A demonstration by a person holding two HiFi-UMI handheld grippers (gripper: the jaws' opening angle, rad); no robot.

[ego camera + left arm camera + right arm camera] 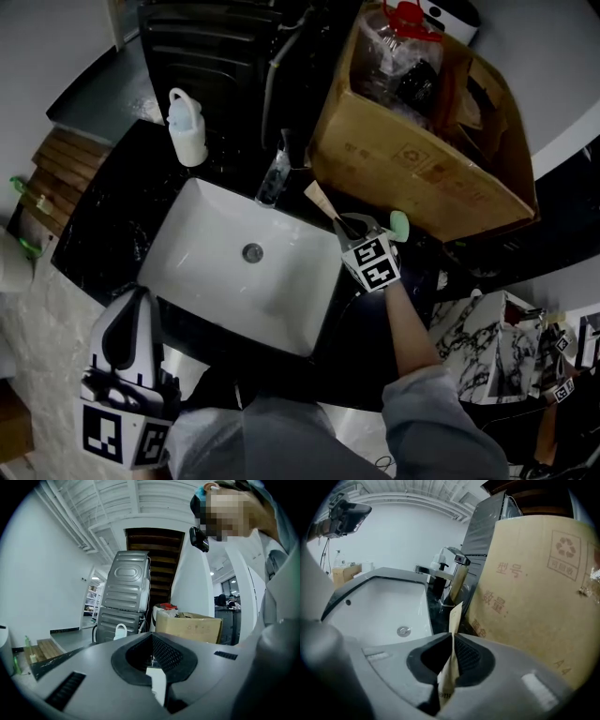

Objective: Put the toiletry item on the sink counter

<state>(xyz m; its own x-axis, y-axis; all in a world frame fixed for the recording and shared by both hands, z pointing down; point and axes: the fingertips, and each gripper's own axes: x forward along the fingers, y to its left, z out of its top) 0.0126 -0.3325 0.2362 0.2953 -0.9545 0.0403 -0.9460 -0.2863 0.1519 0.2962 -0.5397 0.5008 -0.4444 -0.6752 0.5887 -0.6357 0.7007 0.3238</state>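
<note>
The toiletry item is a thin tan paper packet (322, 200) (453, 620). My right gripper (345, 225) (453, 637) is shut on it, and the packet's end sticks out past the jaws. It hangs over the black sink counter (370, 323), between the white basin (225, 281) (379, 606) and the cardboard box (422, 159). The packet's tip points towards the faucet (274, 178) (457, 576). My left gripper (141, 292) (151, 637) is at the basin's near left corner, pointing level, shut with nothing in it.
A white soap bottle (186, 127) stands on the counter behind the basin's left corner. The big cardboard box (534, 588) fills the counter's right side, close to my right gripper. A dark appliance (206, 47) (124, 592) stands behind the sink.
</note>
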